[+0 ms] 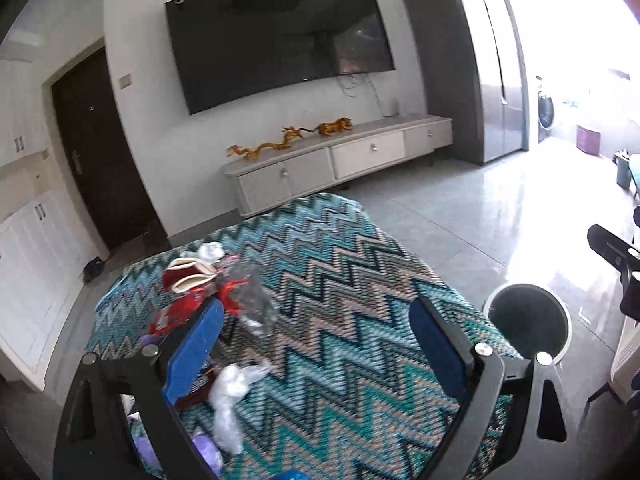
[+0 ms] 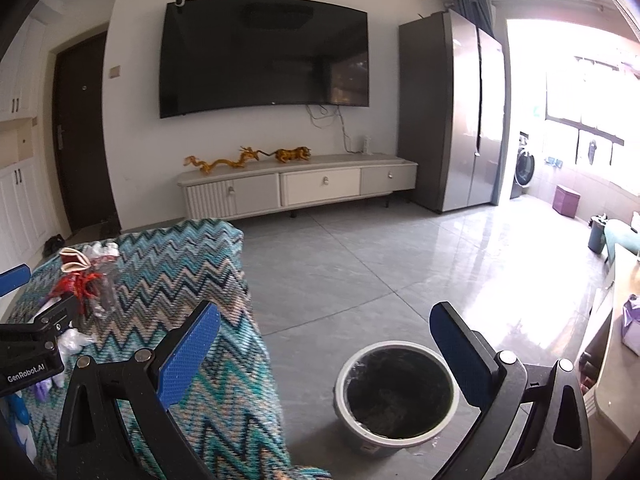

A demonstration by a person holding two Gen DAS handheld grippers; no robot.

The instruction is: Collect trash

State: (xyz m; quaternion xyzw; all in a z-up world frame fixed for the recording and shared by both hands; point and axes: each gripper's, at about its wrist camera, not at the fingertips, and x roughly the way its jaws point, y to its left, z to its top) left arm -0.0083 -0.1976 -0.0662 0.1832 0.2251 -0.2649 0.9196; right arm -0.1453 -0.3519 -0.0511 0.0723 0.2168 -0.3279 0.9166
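Left gripper [image 1: 316, 324]: jaws wide apart, holding nothing, over the zigzag cloth [image 1: 340, 280]. Trash sits at the cloth's left side: one red carton [image 1: 188, 276], one clear bag [image 1: 254, 300], one white wad [image 1: 232, 388]; red wrappers too jumbled to count. One bin [image 2: 396, 396] on the floor right of the cloth. Right gripper [image 2: 324, 344]: jaws apart, empty, above the bin. Only the right wrist view shows the bin's dark liner whole.

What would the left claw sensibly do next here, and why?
Probably ease the left claw forward and to its left onto the clear crumpled plastic. Both claws are open and empty, the litter sits on the zigzag cloth, and the bin waits on the floor under the right claw.
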